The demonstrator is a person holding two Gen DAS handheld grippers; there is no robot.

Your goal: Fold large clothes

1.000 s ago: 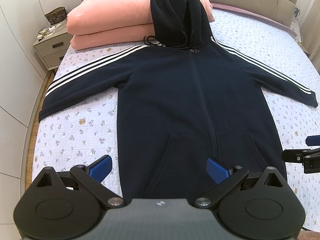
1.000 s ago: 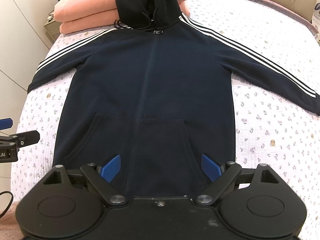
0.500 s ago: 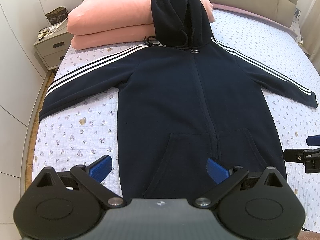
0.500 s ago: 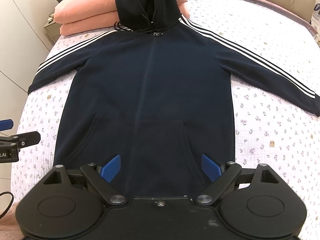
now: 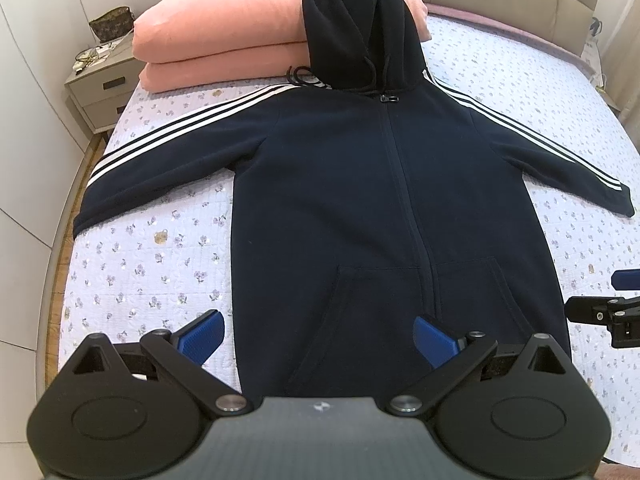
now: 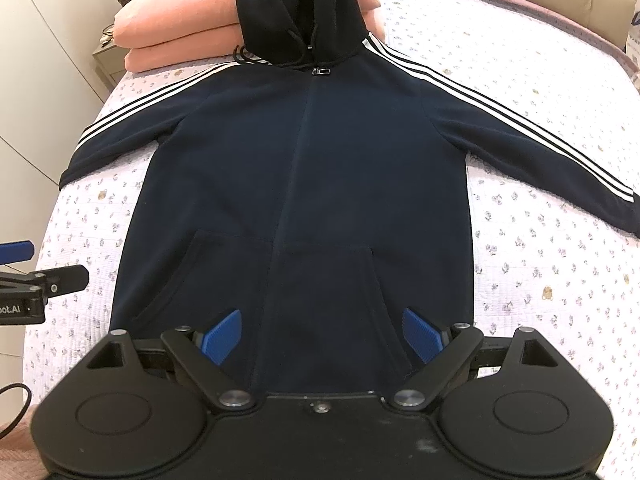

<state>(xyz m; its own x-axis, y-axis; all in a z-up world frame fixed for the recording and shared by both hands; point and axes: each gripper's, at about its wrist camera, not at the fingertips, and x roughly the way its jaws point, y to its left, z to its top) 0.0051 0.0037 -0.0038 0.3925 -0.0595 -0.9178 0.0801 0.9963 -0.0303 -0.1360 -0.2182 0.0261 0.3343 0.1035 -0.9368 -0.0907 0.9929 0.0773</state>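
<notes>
While the navy hoodie has stayed spread flat on the bed, hood against the pink pillows, the left gripper and right gripper have barely drifted above its hem, all 4 fingers spread and empty, so folding has not begun.

Navy hoodie flat on bed, left gripper jaws wide

A navy zip hoodie lies flat, front up, white-striped sleeves spread, hood resting against pillows.
</notes>
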